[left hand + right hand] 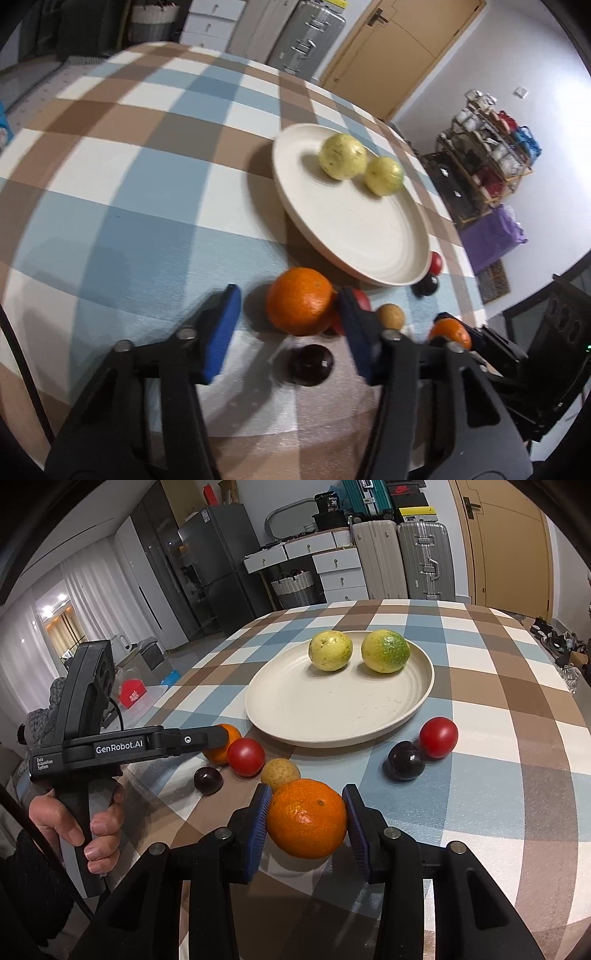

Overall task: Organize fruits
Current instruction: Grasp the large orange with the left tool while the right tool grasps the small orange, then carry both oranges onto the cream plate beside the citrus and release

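A cream plate (pixel 332 716) on the checked tablecloth holds two yellow-green citrus fruits (pixel 330 650) (pixel 385 650); the plate also shows in the left wrist view (pixel 354 236). My right gripper (pixel 306 818) is shut on an orange (pixel 306 818), also seen in the left wrist view (pixel 450 332). My left gripper (pixel 290 308) is open, its jaws on either side of a second orange (pixel 301 305) that rests on the cloth. In the right wrist view the left gripper (pixel 218 738) partly hides that orange (pixel 225 747).
Loose on the cloth near the plate: two red fruits (pixel 245 757) (pixel 438 736), two dark plums (pixel 208 780) (pixel 405 760) and a small tan fruit (pixel 280 772). The table edge (pixel 465 258) drops off close behind the plate. Suitcases (pixel 424 557) and drawers (pixel 340 572) stand behind the table.
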